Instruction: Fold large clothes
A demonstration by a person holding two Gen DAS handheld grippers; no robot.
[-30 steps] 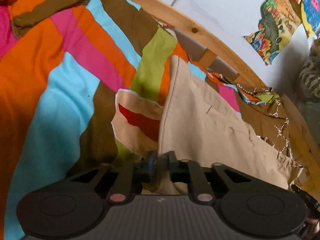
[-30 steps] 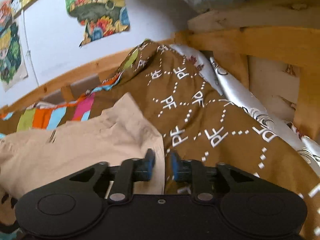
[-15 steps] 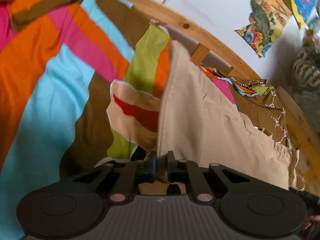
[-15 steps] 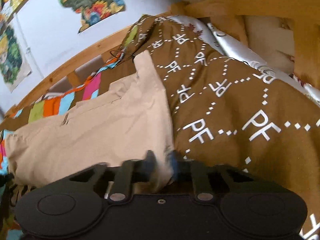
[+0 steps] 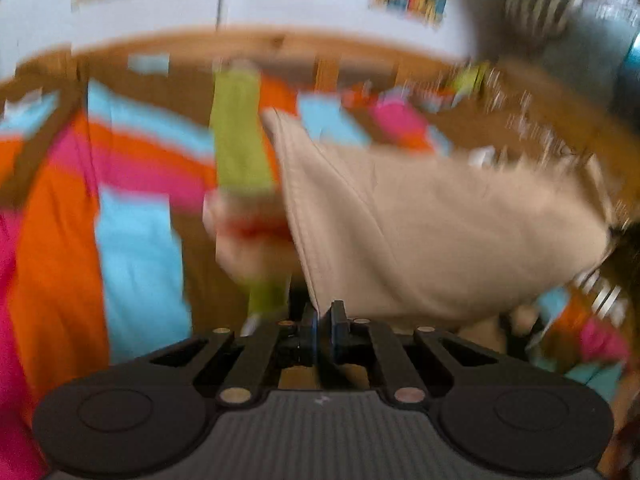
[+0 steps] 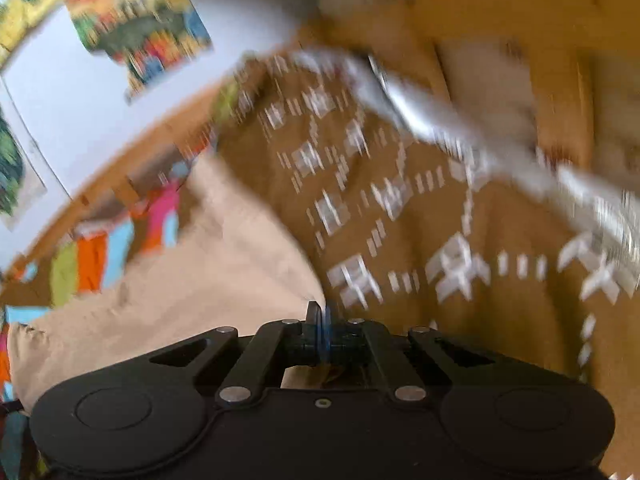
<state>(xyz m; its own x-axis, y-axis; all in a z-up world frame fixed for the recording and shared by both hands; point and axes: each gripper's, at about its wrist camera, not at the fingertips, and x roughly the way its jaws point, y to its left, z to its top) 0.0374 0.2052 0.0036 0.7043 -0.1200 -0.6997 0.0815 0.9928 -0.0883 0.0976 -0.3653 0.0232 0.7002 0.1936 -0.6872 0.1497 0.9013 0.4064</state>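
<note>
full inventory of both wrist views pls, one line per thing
garment: 1, beige, lifted over the bed, stretched between both grippers; also in the right view
striped bedspread: 1, orange, pink, light blue, green and brown, spread on the bed under the garment
patterned cloth: 1, brown with white marks, right of the garment
silvery cloth: 1, grey-white, along the far edge of the patterned cloth
bed frame: 1, wood, behind the bedspread
wall pictures: several, multicoloured, on the pale wall; exact count blurred
left hand-held gripper: 1, black, shut on the garment's edge
right hand-held gripper: 1, black, shut on the garment's other end
</note>
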